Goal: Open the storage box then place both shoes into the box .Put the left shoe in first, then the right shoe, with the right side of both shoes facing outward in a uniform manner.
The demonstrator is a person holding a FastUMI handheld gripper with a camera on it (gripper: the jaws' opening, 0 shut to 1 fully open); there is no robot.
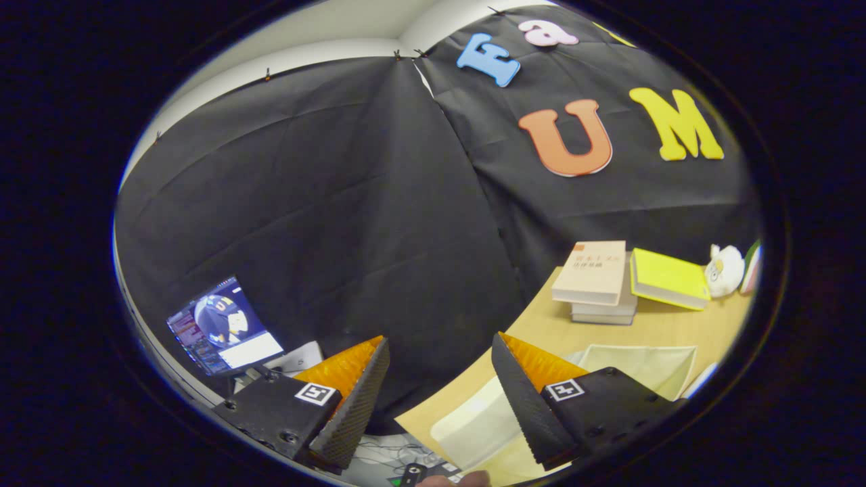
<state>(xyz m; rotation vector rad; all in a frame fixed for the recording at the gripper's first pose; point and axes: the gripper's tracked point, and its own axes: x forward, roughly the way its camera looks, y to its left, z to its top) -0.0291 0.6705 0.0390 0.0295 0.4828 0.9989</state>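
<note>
1. My gripper is spread wide, holding nothing, raised beside the wooden table.
2. Each finger carries a square black-and-white marker tag; the top book's cover print is too small to read.
3. A stack of books sits near the table's far edge, with a yellow book and a white plush toy beside it.
4. The pale storage box lies on the table just beyond my right finger.
5. A laptop glows well off the table, beyond my left finger.

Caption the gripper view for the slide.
Open tongs raised, empty, over the table edge; stacked books, a plush toy beyond, laptop off to the side.
</note>
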